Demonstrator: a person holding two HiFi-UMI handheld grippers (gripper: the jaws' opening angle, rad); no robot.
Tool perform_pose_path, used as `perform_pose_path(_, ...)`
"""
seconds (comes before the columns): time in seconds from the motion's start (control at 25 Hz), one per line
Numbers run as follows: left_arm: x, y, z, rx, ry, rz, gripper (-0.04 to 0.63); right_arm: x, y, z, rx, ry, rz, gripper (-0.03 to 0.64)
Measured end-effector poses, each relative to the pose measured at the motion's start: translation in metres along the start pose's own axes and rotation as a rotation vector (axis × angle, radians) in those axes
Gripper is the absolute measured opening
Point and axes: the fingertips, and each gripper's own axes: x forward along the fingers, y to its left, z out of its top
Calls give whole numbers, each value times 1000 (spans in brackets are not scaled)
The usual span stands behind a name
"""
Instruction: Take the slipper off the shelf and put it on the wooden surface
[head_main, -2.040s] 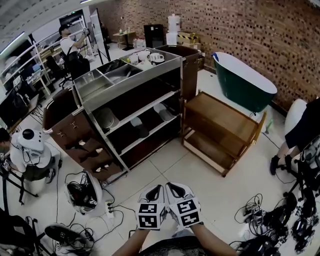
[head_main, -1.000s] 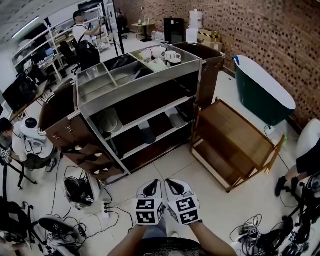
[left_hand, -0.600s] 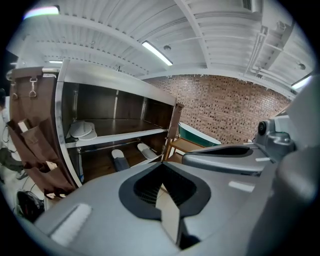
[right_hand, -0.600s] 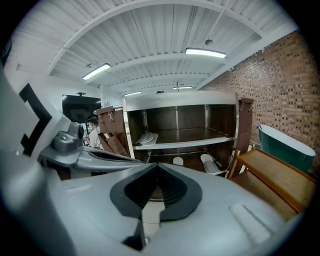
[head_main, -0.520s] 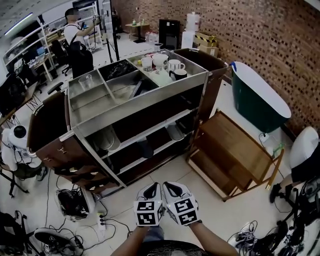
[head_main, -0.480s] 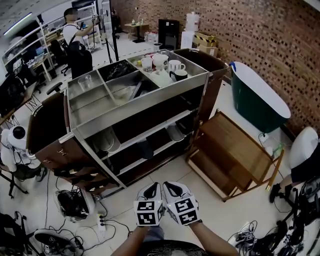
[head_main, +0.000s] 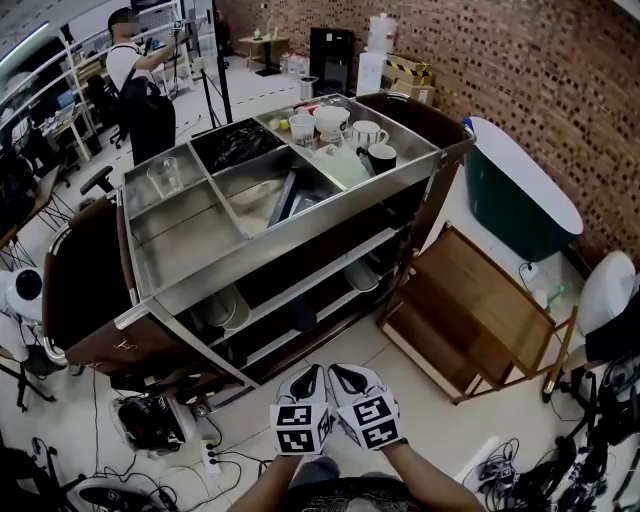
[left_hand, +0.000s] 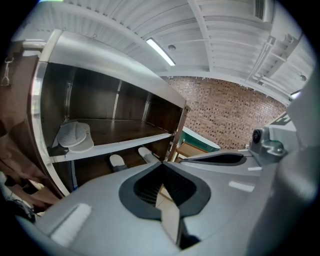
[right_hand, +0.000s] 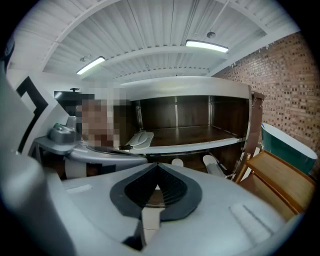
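Note:
A pair of white slippers (head_main: 222, 308) lies on the metal cart's upper shelf (head_main: 300, 285); they also show as the white slippers (left_hand: 75, 136) and the white slippers (right_hand: 140, 138). A grey slipper (head_main: 360, 275) and a dark slipper (head_main: 303, 316) lie on the lower shelf. The low wooden rack (head_main: 480, 312) stands right of the cart. My left gripper (head_main: 310, 373) and right gripper (head_main: 338, 371) are held side by side, low in the head view, well short of the shelves. Both are shut and empty, as the left gripper (left_hand: 161, 164) and the right gripper (right_hand: 156, 166) show.
Cups and bowls (head_main: 350, 135) sit in trays on the cart's top. A green bathtub (head_main: 520, 195) stands by the brick wall at the right. Cables and gear (head_main: 150, 420) litter the floor at the left. A person (head_main: 135, 85) stands far back.
The view has closed in on the cart, which now looms larger and nearer. Both grippers stay together, shut, at the bottom of the view.

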Motion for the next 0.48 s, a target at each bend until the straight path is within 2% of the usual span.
perform_pose_path(0.24, 18, 24, 8, -23, -1, -41, 5, 37, -4, 10, 4, 1, 48, 0)
perform_pose_path(0.48, 43, 49, 18, -3, 12, -19, 5, 70, -28, 22, 33, -30, 48, 0)
